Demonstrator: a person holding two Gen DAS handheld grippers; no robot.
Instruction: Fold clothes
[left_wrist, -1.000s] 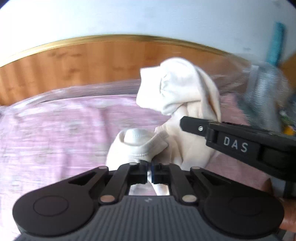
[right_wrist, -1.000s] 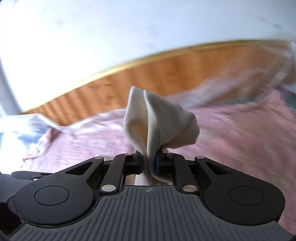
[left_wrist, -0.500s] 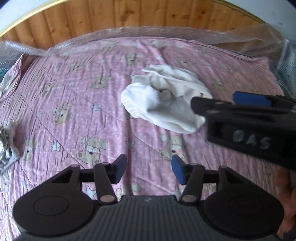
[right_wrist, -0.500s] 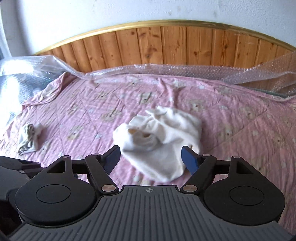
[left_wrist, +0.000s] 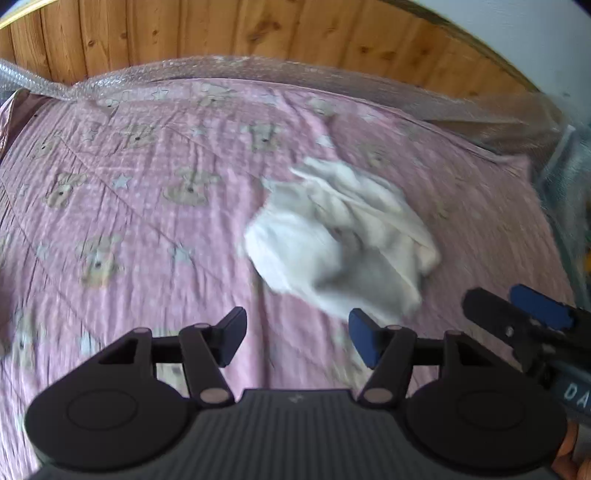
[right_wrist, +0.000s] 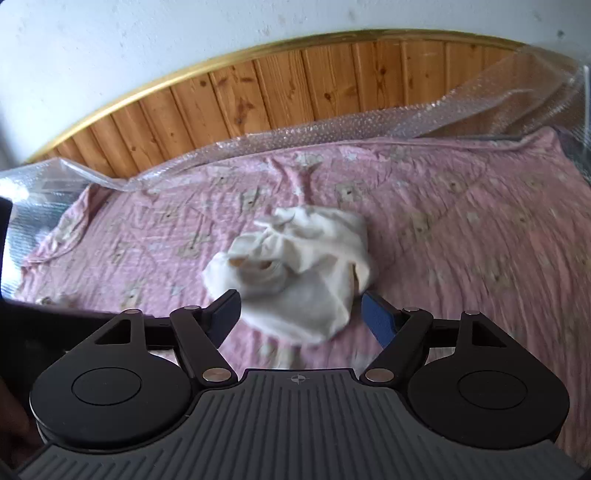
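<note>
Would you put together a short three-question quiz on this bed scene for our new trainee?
1. True or false: the left gripper is shut on the white garment.
2. Multiple choice: the white garment lies (A) neatly folded, (B) in a crumpled heap, (C) hung over the wooden headboard.
3. Fill in: the garment rests on a ____ bedsheet printed with bears.

Key
1. False: both it and the right gripper stand open and hold nothing.
2. B: it sits bunched on the sheet, apart from the bubble wrap along the headboard.
3. Pink.
</note>
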